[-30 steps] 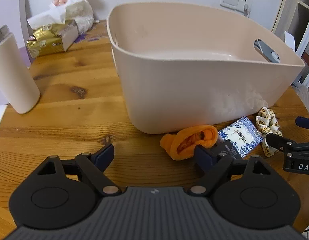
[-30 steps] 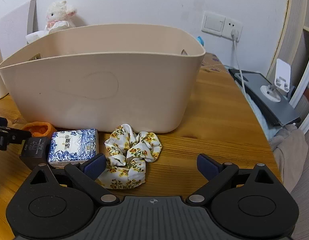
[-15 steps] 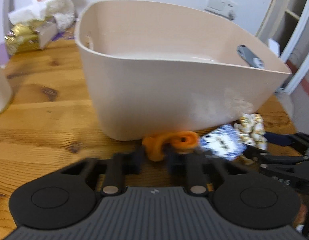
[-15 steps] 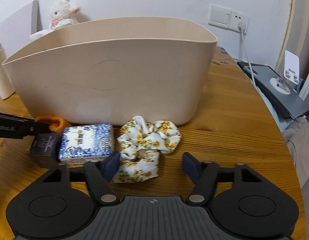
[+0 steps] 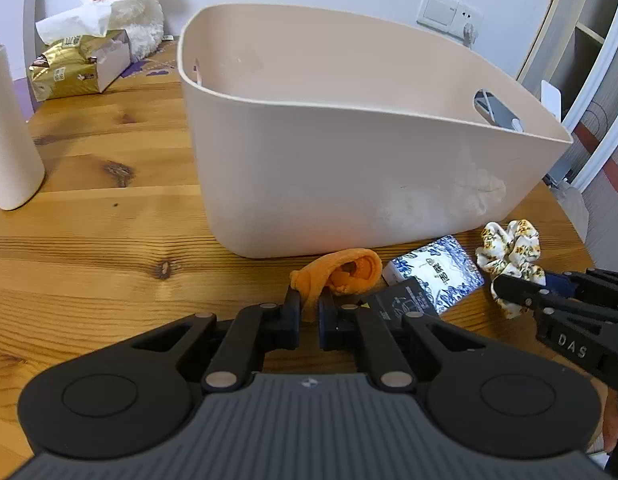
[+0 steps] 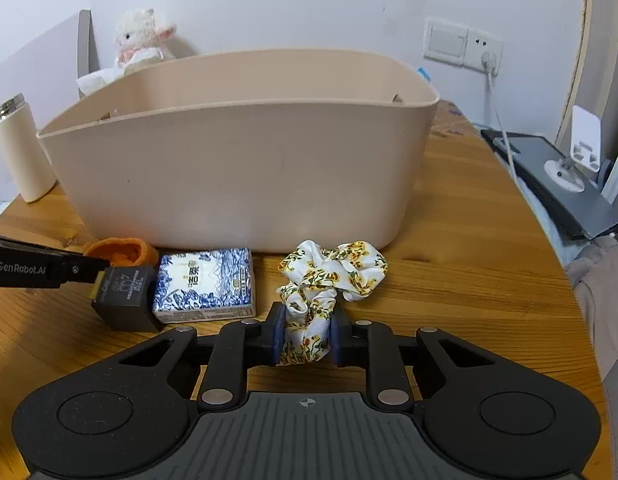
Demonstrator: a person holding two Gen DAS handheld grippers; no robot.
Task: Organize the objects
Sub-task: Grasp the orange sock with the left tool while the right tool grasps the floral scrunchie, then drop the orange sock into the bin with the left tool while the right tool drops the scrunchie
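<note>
The tall beige smooth-plastic oval bin (image 6: 237,168) is standing on the knotty pine-plank counter (image 5: 89,240) and, as far as its visible inside shows, is holding nothing yet, so the sorting is looking barely begun: all 4 loose items are lying on the wood along the bin's near wall. The left claw (image 5: 308,312) is pinching the near tail of the soft orange knitted fabric piece (image 5: 341,272), its blue pads pressed almost together on the cloth, which is sitting just at 12 o'clock of the claw and close against the bin's base. The right claw (image 6: 307,334) is squeezing the lower lobe of the white satin scrunchie with yellow flowers (image 6: 333,276), the ruffled, glossy fabric bunching between the pads; whether either piece is lifting off the wood yet is not clear. Between the 2 grasped items, at 10 o'clock of the right claw, the flat rectangular blue-and-white patterned paper-wrapped packet (image 6: 205,284) and the small matte black cuboid plastic block with printed labelling (image 6: 125,296) are lying touching each other, untouched by either claw. By my judgement, both soft pieces are needing to go over the bin's rounded rim, then the 2 rigid boxes. The cloth items are likely compressing and drooping when raised; the boxes are offering flat, firm faces.
</note>
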